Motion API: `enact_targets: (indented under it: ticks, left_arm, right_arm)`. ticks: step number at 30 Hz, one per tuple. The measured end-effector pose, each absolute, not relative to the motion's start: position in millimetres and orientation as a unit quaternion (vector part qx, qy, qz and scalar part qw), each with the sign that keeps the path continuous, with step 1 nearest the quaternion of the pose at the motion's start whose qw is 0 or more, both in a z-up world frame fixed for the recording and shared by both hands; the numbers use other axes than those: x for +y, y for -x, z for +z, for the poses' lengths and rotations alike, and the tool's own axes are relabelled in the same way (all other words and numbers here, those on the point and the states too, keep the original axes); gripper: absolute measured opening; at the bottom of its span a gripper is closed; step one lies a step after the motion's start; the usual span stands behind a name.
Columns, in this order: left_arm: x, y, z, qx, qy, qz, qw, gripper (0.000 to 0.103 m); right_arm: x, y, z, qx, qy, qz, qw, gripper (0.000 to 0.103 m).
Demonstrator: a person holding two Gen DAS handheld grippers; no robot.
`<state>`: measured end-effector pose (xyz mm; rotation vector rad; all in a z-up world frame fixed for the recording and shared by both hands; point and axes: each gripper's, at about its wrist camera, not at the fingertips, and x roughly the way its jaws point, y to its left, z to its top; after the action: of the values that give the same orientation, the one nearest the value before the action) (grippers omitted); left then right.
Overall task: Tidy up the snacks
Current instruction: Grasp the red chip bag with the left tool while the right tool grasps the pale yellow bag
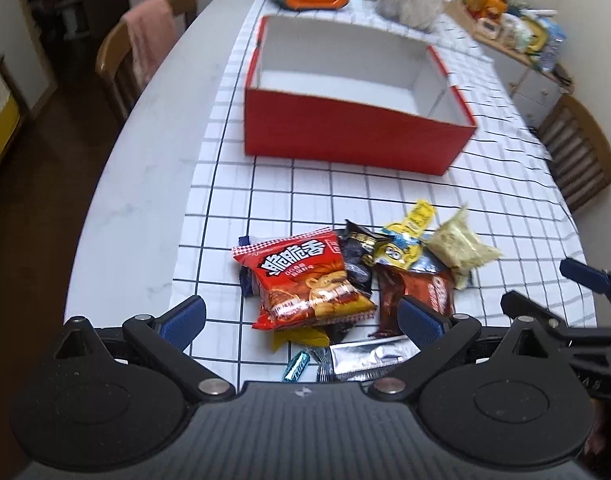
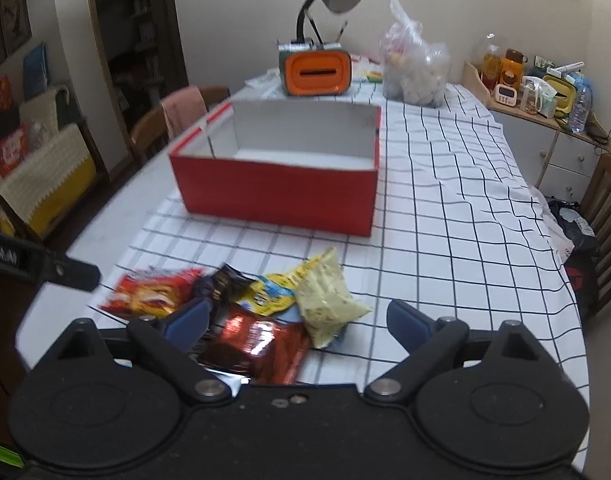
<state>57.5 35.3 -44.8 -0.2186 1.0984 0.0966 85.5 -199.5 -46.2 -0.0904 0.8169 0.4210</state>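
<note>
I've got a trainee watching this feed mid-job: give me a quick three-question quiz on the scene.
1. True or false: the red box already holds snacks.
2. Which snack lies farthest from the red packet in the pile: A) pale green packet, B) black packet?
3. Fill in: both the left gripper and the right gripper are ____.

Key: 1 false, what shows of its inside is bare; 2 A; 3 open.

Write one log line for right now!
phase: approach | left tongs: open over red packet | right tongs: open over brown packet | box: empty
</note>
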Motion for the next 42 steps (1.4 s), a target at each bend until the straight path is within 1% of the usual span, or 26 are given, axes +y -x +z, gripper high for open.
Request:
enact_targets:
  ticks: [2, 5, 9, 13, 18, 20, 24, 26, 27, 28, 31, 33, 37, 40, 42]
  left_arm:
    - [38.5, -69.0, -52.8, 0.534, 0.118, 0.056, 0.836, 0.103]
    - [41.2, -84.7, -65.1, 0.552, 0.133, 0.07, 0.82, 0.103]
    - [42.3, -103.7, -82.1, 0.576, 0.15, 0.085, 0.799, 0.103]
    - [45.7, -120.8, -100.4, 0.603, 0.174, 0.097, 0.773, 0.102]
    - [44.0, -133.1, -117.0, 0.625, 0.177, 0.105, 0.753, 0.102]
    - [42.6, -135.4, -120.5, 0.63, 0.177, 0.104, 0.749, 0.1]
    - [41.3, -139.0, -126.0, 0.639, 0.173, 0.101, 0.742, 0.093]
    - [41.3, -140.0, -129.0, 0.644, 0.176, 0.099, 0.738, 0.085]
    - [41.2, -140.5, -130.2, 0.646, 0.177, 0.097, 0.736, 0.08]
    - [41.0, -140.7, -131.0, 0.648, 0.177, 0.097, 0.734, 0.077]
    - [41.9, -140.9, -132.0, 0.648, 0.18, 0.097, 0.733, 0.075]
    - [42.6, -140.6, -131.9, 0.648, 0.181, 0.098, 0.734, 0.072]
    - [44.7, -139.5, -130.9, 0.645, 0.188, 0.098, 0.734, 0.068]
    - [45.4, -138.9, -129.7, 0.643, 0.189, 0.095, 0.736, 0.067]
    - [45.1, -138.1, -128.6, 0.642, 0.188, 0.093, 0.737, 0.066]
  right_arm:
    - [-197.5, -95.9, -55.0, 0.402, 0.055, 0.206, 0.891, 0.095]
    - [-195.3, -113.7, -68.1, 0.416, 0.067, 0.202, 0.884, 0.089]
    - [-190.6, -134.8, -87.8, 0.435, 0.082, 0.203, 0.873, 0.084]
    - [-183.3, -148.6, -100.5, 0.449, 0.104, 0.211, 0.862, 0.083]
    - [-175.2, -163.8, -111.9, 0.461, 0.12, 0.223, 0.85, 0.081]
    - [-171.8, -167.9, -116.2, 0.467, 0.127, 0.226, 0.846, 0.08]
    - [-167.4, -174.3, -124.3, 0.477, 0.135, 0.225, 0.839, 0.076]
    - [-167.4, -176.5, -126.5, 0.482, 0.135, 0.225, 0.836, 0.072]
    - [-167.0, -177.5, -127.5, 0.484, 0.136, 0.225, 0.835, 0.07]
    - [-166.7, -178.2, -128.6, 0.485, 0.137, 0.225, 0.834, 0.068]
    - [-167.4, -180.0, -130.1, 0.489, 0.136, 0.223, 0.832, 0.061]
    - [-168.3, -180.9, -130.4, 0.489, 0.135, 0.22, 0.833, 0.056]
    - [-171.5, -181.4, -130.4, 0.491, 0.121, 0.22, 0.834, 0.053]
    - [-172.5, -181.3, -129.0, 0.49, 0.114, 0.219, 0.836, 0.049]
    - [-173.0, -180.9, -127.5, 0.489, 0.111, 0.216, 0.838, 0.047]
